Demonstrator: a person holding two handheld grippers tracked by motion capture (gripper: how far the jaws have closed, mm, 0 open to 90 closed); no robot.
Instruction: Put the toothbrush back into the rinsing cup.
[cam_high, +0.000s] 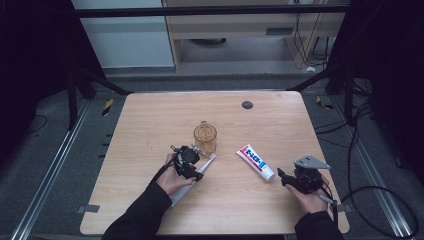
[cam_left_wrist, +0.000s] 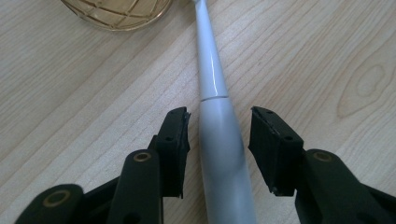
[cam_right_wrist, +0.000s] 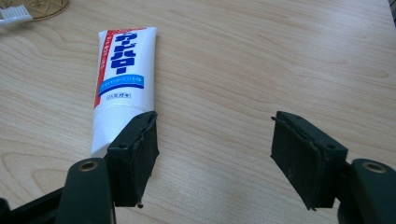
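On the table, beside the amber glass cup (cam_high: 205, 138) | we straddle the electric toothbrush (cam_left_wrist: 222, 140) lying flat, left gripper (cam_left_wrist: 219, 140) apart, not yet touching | right gripper (cam_right_wrist: 215, 154) apart by the toothpaste tube (cam_right_wrist: 119, 79) | next: we clamp the handle squarely.

Blue Japanese katakana lettering, red edge stripe, on the white toothpaste tube (cam_right_wrist: 119, 79); smaller print illegible.

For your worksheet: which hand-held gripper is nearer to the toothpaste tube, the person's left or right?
Right. The right hand-held gripper sits just beside the capped end of the toothpaste tube, jaws open. The left hand-held gripper is farther off, straddling the toothbrush.
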